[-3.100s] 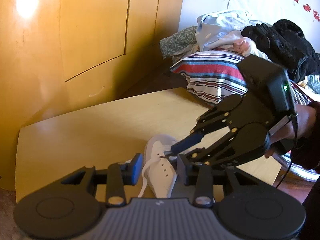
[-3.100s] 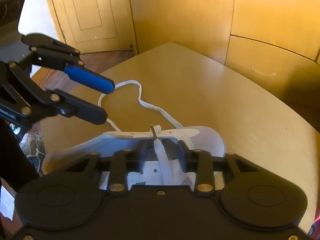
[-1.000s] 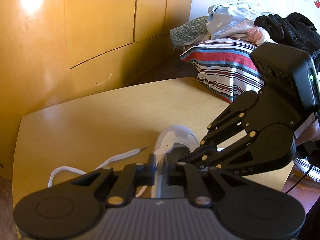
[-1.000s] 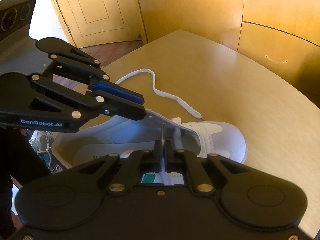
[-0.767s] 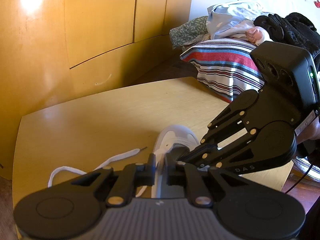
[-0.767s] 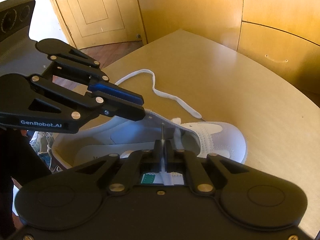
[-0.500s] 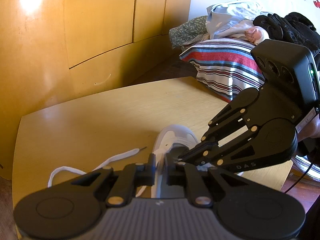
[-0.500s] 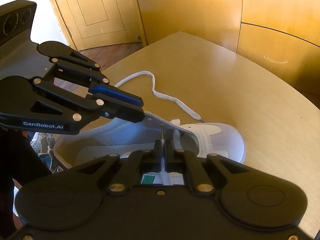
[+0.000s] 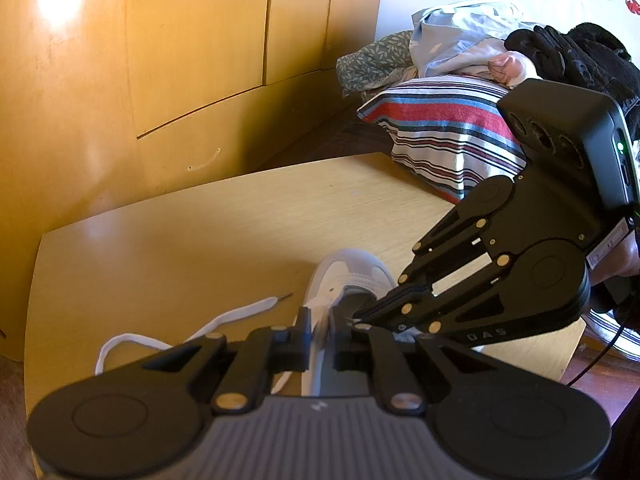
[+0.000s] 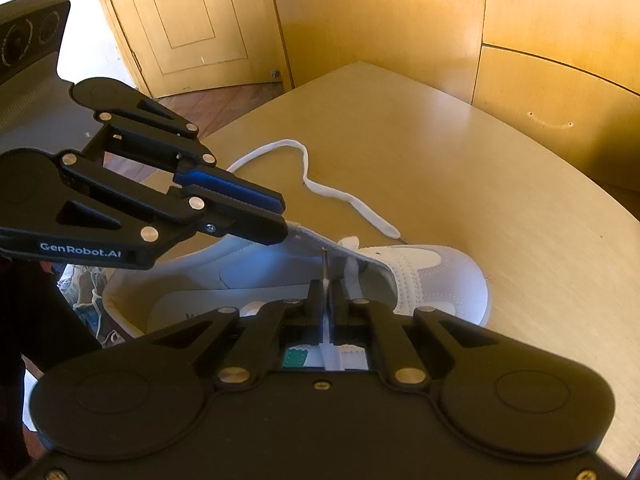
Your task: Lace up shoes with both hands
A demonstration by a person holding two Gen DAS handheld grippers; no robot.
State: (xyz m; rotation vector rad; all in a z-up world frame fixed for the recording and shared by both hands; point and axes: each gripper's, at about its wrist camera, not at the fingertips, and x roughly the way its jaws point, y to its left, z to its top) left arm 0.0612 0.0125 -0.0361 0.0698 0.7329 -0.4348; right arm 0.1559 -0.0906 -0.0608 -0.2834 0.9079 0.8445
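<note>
Right wrist view: one white shoe (image 10: 420, 276) mid-table (image 10: 500, 184), one lace (image 10: 340, 196) trailing toward the far edge. Right gripper (image 10: 325, 296) pinches the lace tip; left gripper (image 10: 276, 220) pinches the shoe's collar.

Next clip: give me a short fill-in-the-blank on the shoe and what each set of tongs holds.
1. The right tongs are shut on the ____ tip.
2. The left tongs grip the shoe's ____ flap.
3. The loose lace end lies on the ____.
4. The shoe is ____ in colour.

Missing: lace; eyelet; table; white
</note>
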